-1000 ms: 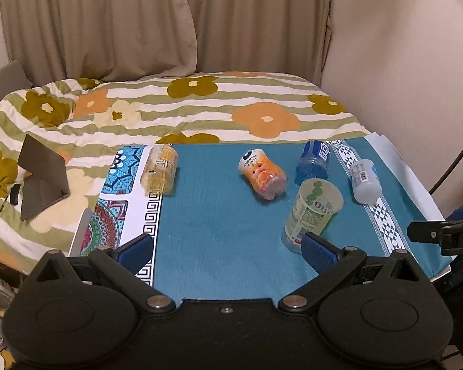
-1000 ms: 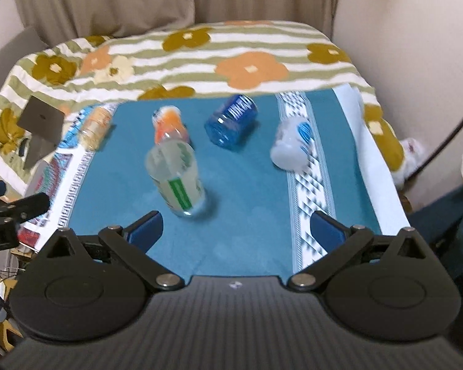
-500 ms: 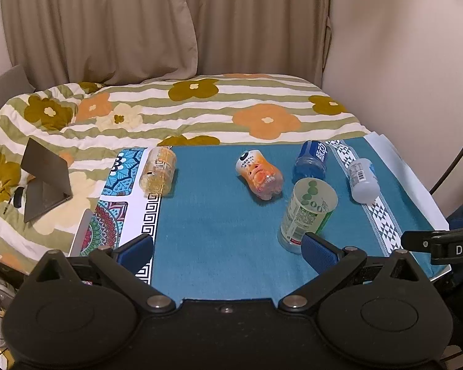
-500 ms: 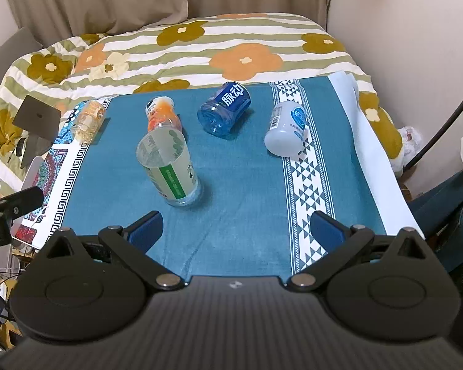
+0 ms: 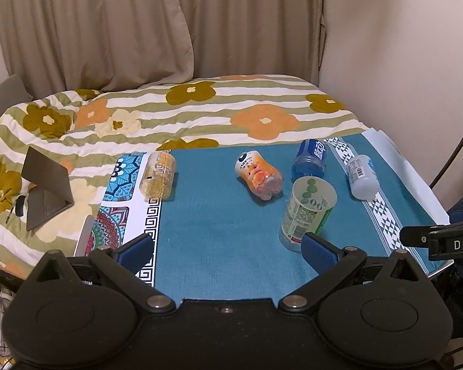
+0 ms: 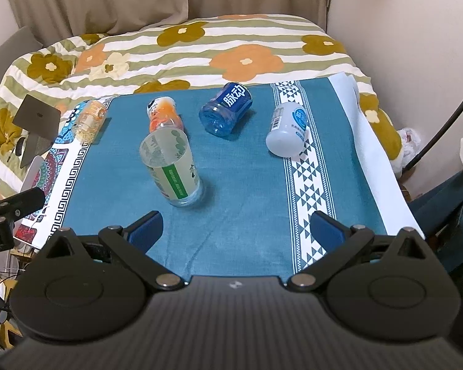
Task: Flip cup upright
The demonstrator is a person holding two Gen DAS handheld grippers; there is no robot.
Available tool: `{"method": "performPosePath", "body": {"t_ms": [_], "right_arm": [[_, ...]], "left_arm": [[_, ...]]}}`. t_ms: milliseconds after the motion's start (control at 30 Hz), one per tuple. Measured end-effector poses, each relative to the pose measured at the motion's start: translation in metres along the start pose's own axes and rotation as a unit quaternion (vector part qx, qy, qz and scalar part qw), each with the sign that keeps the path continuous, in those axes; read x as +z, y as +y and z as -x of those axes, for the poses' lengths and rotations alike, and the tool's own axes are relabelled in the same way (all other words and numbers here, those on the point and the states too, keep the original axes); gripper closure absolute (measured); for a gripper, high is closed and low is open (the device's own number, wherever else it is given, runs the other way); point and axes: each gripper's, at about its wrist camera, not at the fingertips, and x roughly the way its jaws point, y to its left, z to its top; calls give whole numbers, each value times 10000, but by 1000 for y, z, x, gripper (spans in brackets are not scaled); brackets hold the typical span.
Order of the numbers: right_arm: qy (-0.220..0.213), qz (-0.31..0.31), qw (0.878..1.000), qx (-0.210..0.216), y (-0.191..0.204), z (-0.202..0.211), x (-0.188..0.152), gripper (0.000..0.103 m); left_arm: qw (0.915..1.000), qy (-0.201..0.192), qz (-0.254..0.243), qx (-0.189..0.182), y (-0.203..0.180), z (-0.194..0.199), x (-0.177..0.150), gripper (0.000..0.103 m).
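Note:
A clear cup with a green label stands upright on the teal tablecloth, mouth up; it also shows in the right wrist view. Several cups lie on their sides behind it: a yellow one, an orange one, a blue one and a white one. My left gripper is open and empty, its right fingertip just in front of the green cup. My right gripper is open and empty, near the table's front edge.
A flowered quilt covers the bed behind the table. A dark tablet on a stand sits on the quilt at the left. A wall and a black cable are on the right.
Both grippers have drawn back and up from the table. The green cup stands where it was, free of any grip.

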Motion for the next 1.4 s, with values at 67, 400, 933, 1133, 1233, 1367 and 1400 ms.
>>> {"method": "performPosePath", "body": {"t_ms": [67, 400, 933, 1133, 1233, 1367, 1400], "right_arm": [[-9, 2, 10000, -12, 0, 1, 0, 0], [-20, 11, 10000, -55, -2, 1, 0, 0], [-9, 19, 10000, -56, -3, 0, 1, 0], [15, 3, 10000, -82, -5, -4, 3, 0], [15, 9, 10000, -83, -4, -4, 3, 0], [18, 2, 10000, -86, -4, -4, 4, 0], [20, -4, 10000, -89, -5, -5, 4, 0]], "left_arm": [[10000, -9, -11, -9, 0, 0, 0, 0], [10000, -32, -70, -22, -1, -1, 1, 0], [9999, -42, -74, 63, 2, -6, 3, 0], [9999, -41, -78, 76, 2, -7, 4, 0], [9999, -48, -86, 80, 3, -8, 5, 0], [10000, -71, -50, 49, 4, -8, 6, 0], [10000, -79, -32, 48, 4, -8, 6, 0]]}}
